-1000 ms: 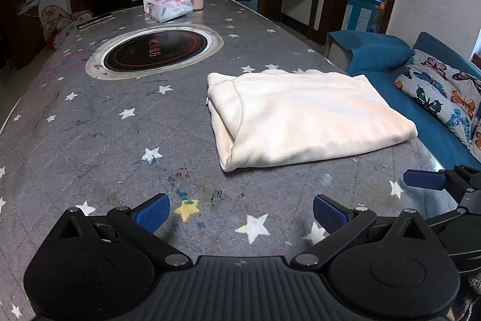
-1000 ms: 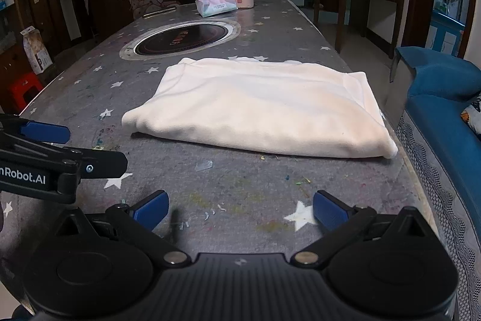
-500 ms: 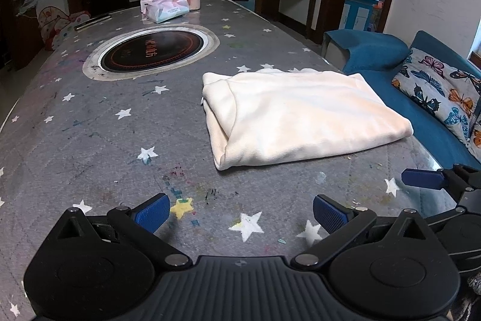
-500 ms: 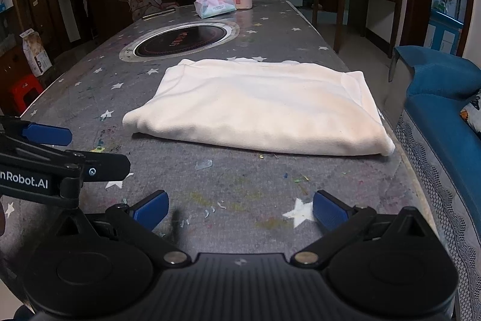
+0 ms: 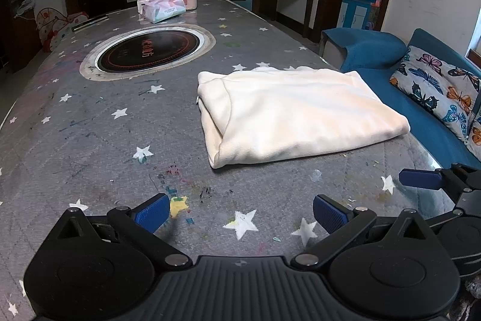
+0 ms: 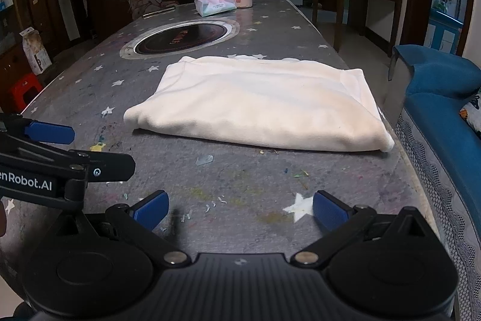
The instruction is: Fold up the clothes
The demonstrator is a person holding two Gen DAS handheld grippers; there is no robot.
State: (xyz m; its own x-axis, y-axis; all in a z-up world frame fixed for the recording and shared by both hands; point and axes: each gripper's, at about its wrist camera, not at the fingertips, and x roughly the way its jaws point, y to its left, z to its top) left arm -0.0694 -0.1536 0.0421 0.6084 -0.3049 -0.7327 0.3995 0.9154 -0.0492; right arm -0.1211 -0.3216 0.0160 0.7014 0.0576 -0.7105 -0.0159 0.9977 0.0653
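Holding both tools low over the star-printed counter [image 5: 90, 125], we keep the left hand-held gripper [image 5: 239, 211] and the right hand-held gripper [image 6: 240, 208] spread wide with nothing between their fingers. Ahead of them, well apart, the folded cream garment [image 5: 297, 116] lies flat near the counter's right edge, beside the blue sofa [image 5: 375, 50].

A cream fleece garment [image 5: 300, 116] is lying folded into a thick flat rectangle on the grey star-patterned surface [image 5: 90, 125], its rounded fold edge facing forward, near the surface's right edge.
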